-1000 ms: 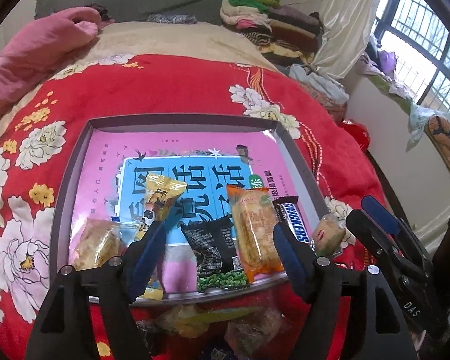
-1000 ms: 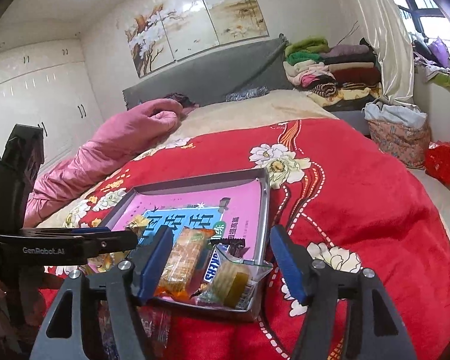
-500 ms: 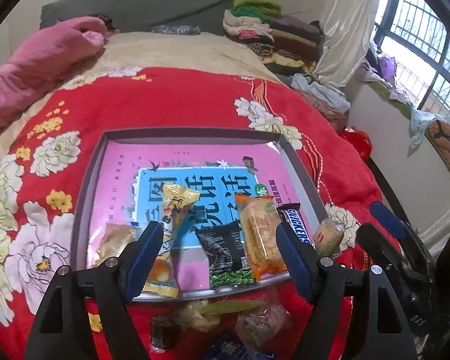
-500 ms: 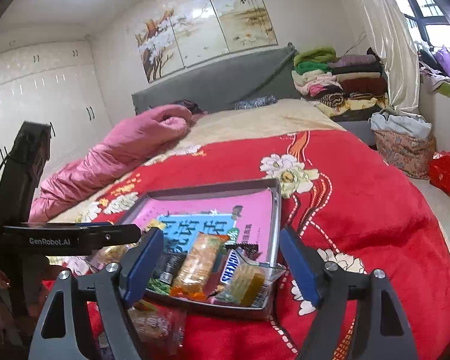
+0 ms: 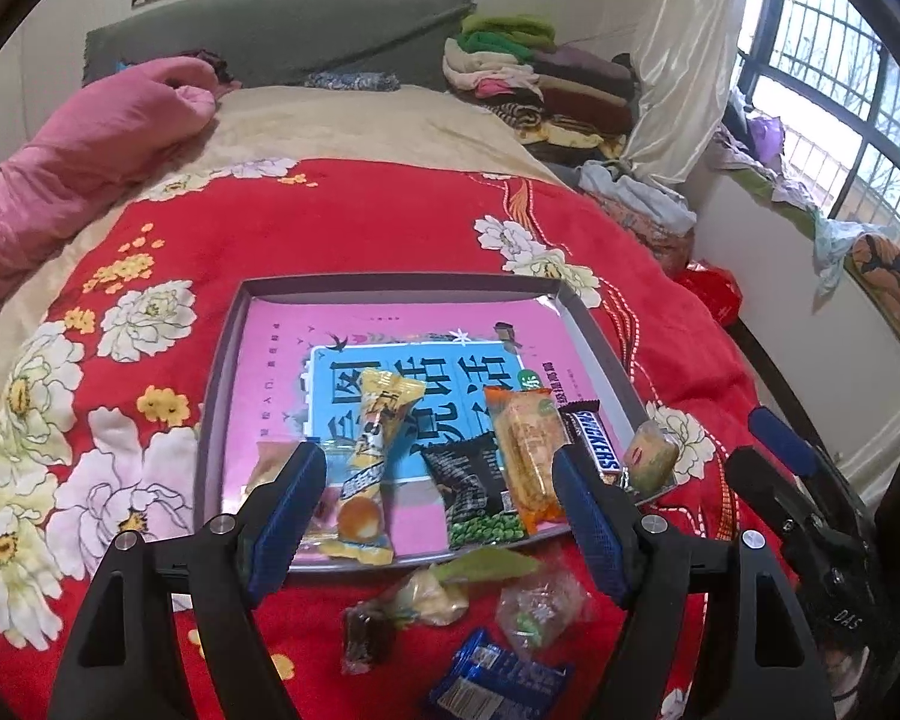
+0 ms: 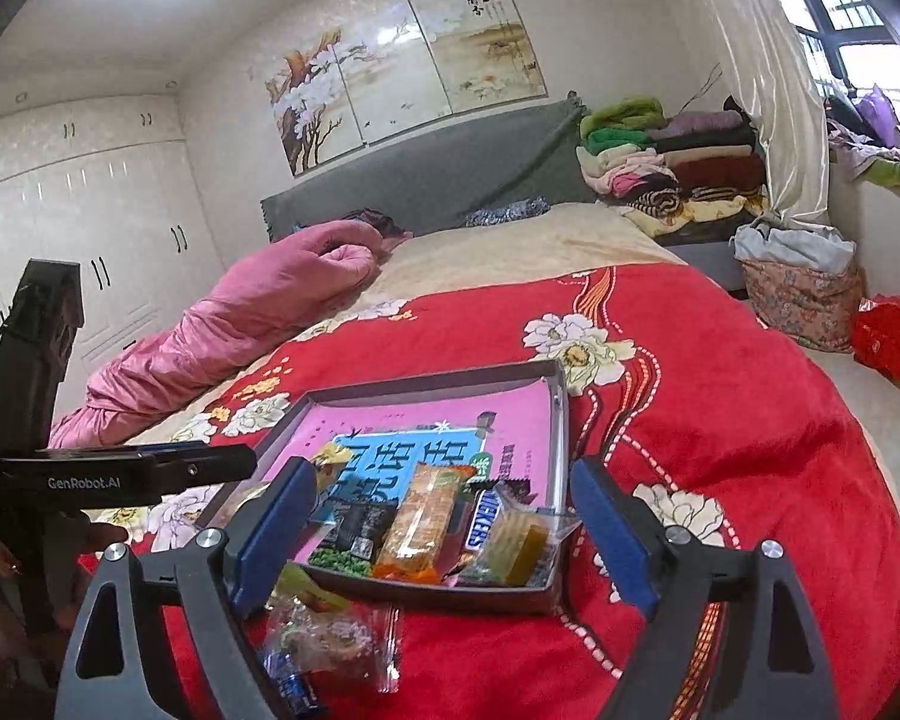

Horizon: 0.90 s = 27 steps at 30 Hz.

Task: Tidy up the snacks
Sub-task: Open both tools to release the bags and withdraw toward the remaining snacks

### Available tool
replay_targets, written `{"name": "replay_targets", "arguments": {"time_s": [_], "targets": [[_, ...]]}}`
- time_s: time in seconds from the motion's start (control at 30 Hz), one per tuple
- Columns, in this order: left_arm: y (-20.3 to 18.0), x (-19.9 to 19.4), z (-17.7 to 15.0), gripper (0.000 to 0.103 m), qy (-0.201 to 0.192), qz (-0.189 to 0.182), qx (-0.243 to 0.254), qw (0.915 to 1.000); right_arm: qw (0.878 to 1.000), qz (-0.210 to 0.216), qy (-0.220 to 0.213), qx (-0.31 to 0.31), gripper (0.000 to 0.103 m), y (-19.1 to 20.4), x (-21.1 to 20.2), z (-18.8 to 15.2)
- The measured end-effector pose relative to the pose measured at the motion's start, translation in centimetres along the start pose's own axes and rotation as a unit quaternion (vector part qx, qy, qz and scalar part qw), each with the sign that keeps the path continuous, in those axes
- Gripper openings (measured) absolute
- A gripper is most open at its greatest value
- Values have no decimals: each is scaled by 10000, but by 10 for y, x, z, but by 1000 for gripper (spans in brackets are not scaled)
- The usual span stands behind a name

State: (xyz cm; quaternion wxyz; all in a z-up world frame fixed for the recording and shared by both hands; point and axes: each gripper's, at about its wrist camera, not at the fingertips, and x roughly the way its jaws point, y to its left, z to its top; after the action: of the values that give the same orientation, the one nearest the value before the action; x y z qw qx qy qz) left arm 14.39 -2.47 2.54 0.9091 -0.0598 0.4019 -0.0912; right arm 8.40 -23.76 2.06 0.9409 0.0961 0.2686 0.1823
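A grey tray point(image 5: 222, 354) with a pink printed bottom lies on the red bed cover; it also shows in the right wrist view point(image 6: 561, 384). A row of snacks lies along its near edge: a yellow packet point(image 5: 378, 438), a black pea packet point(image 5: 477, 492), an orange cracker pack point(image 5: 525, 450), a Snickers bar point(image 5: 597, 441) and a small wrapped cake point(image 5: 648, 459). Loose snacks lie on the cover in front: a blue packet point(image 5: 492, 678), a clear-wrapped sweet point(image 5: 537, 606), a dark sweet point(image 5: 366, 639). My left gripper point(image 5: 438, 522) is open and empty above them. My right gripper point(image 6: 444, 540) is open and empty.
A pink quilt point(image 5: 78, 156) lies at the bed's far left. Folded clothes point(image 5: 528, 78) are stacked at the head. The bed edge drops off to the right, with a red bag point(image 6: 888, 336) on the floor. The right gripper's body point(image 5: 810, 516) stands at the tray's right.
Both grippers have drawn back and up from the tray. The loose snacks in front of the tray have come into view. The jaws stayed open.
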Motion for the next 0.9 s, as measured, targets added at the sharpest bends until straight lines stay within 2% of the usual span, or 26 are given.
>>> {"name": "replay_targets", "arguments": {"time_s": [0.37,0.9], "targets": [[15,-26,-3,79,-93,139,58,9998,9995,77,148,-250,90,25,-9,-7],[18,-50,-19,79,-91,89,157,9998,9990,-145,240,-344,91,35,-29,-17]]}}
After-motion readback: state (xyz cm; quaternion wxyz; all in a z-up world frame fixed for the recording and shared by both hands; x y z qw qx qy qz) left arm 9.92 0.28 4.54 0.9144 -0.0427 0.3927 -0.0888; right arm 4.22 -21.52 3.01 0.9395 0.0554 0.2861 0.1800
